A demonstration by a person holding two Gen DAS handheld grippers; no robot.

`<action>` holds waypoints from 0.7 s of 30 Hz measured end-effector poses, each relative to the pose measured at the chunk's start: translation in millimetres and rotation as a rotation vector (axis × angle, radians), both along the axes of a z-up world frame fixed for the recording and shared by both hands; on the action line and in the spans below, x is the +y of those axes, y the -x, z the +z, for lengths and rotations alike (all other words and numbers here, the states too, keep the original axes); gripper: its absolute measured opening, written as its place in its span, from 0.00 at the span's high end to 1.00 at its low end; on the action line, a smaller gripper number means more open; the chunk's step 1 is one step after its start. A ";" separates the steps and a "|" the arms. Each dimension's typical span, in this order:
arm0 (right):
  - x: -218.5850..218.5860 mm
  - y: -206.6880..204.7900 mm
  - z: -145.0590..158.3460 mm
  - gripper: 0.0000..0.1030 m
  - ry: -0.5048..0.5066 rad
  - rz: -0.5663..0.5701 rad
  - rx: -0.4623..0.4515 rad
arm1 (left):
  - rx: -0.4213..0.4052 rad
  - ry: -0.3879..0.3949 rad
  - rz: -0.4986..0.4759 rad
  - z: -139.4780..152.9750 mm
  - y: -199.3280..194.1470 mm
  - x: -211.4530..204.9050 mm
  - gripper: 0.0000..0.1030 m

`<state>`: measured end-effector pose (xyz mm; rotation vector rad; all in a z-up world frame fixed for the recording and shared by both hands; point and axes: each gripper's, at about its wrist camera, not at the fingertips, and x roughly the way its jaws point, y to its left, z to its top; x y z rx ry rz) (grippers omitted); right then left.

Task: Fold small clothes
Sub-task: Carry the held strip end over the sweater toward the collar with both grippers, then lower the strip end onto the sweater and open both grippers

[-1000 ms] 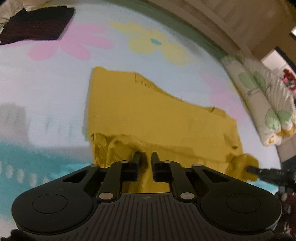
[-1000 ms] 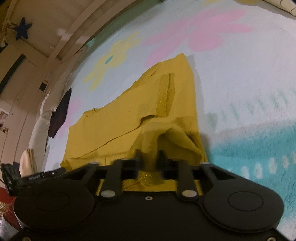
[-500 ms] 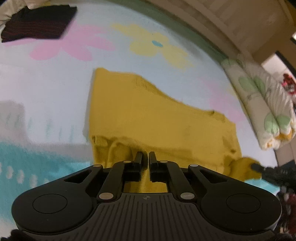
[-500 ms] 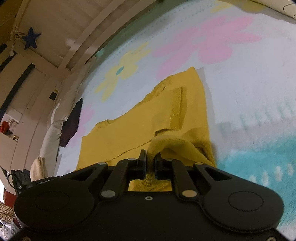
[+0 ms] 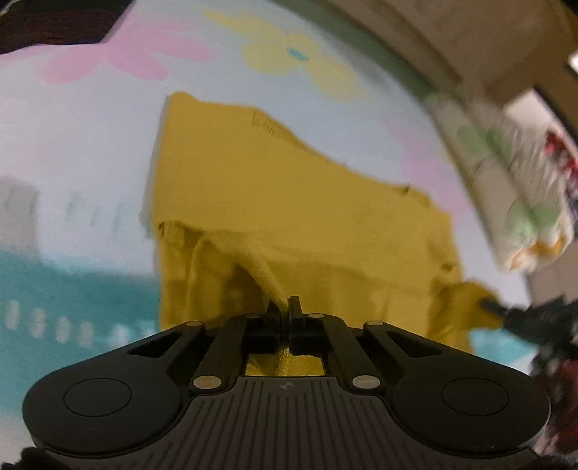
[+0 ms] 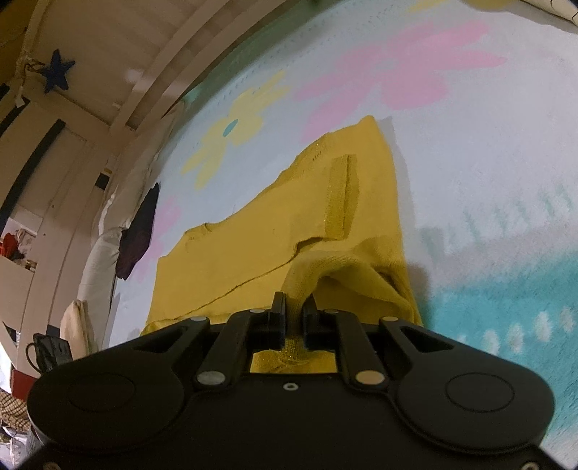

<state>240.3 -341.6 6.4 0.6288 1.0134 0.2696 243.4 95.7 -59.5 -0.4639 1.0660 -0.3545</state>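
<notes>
Open floral rug (image 5: 83, 144) left and far of yellow garment (image 5: 289, 202); dark cloth (image 5: 54, 25) far left; rolled floral bedding (image 5: 513, 188) bounds the right.

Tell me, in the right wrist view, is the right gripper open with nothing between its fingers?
No, the right gripper is shut on a raised fold of the yellow garment, whose knit fabric is pinched between its two fingers.

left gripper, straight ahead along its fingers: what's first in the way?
The yellow sweater. The left gripper is already shut on a fold of it, and the rest of the garment lies directly ahead on the rug. Depth is unclear in the blur.
</notes>
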 end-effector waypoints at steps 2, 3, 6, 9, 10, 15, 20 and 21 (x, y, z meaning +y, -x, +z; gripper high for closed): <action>-0.9 0.4 2.8 0.84 -0.019 -0.007 -0.012 | -0.032 0.051 0.034 6.9 -2.2 6.9 0.97; -2.0 0.3 5.0 0.84 -0.033 -0.021 -0.025 | -0.048 0.082 0.062 11.1 -3.9 11.1 0.97; -7.9 -4.5 16.5 0.84 -0.063 -0.066 -0.085 | -0.106 0.149 0.157 25.2 -12.1 24.1 0.97; -13.9 -15.6 25.5 0.84 -0.092 -0.103 -0.127 | -0.158 0.170 0.221 34.4 -26.0 30.8 0.97; -15.7 -20.2 26.1 0.84 -0.104 -0.116 -0.131 | -0.164 0.175 0.236 35.7 -30.6 32.1 0.97; -18.7 -47.9 16.4 0.84 -0.101 -0.160 -0.115 | -0.176 0.151 0.298 30.4 -55.1 37.3 0.97; -28.6 -67.9 -9.3 0.82 -0.116 -0.235 -0.059 | -0.138 0.121 0.334 12.2 -74.7 44.5 0.94; -31.1 -70.7 -14.1 0.78 -0.116 -0.248 -0.050 | -0.129 0.118 0.349 7.0 -76.8 46.5 0.93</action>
